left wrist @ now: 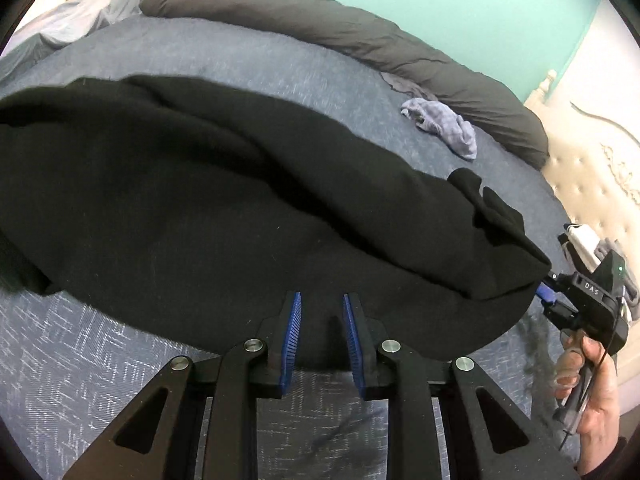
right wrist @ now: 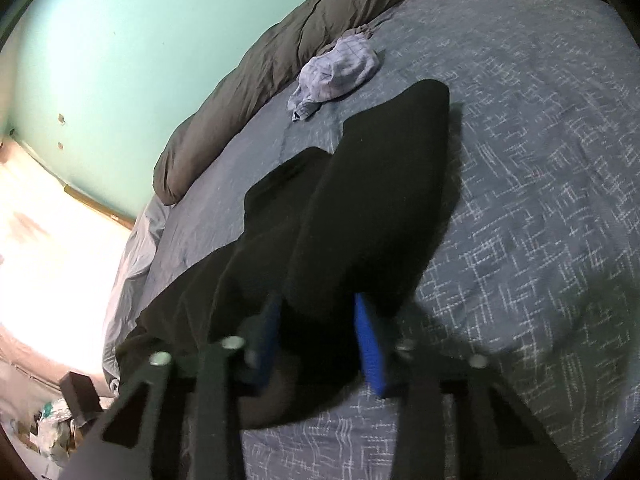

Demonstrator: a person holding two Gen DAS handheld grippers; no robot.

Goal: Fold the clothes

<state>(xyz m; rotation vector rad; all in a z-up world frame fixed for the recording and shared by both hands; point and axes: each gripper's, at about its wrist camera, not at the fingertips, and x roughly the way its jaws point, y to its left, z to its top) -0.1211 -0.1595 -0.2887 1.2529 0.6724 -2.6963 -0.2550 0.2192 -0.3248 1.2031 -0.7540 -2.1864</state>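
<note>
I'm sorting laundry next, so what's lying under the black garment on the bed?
Around the black garment, only the blue patterned bedspread shows. The small light-blue cloth lies apart, nearer the grey duvet. Anything beneath the garment's middle is covered.

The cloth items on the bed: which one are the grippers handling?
The large black garment. Both the left gripper and right gripper have it between their fingers, while the small pale blue checked cloth lies crumpled apart, near the dark grey duvet.

Open bedspread [right wrist: 520, 200] right of black garment [right wrist: 360, 220]; checked cloth [right wrist: 340, 70] beyond
</note>
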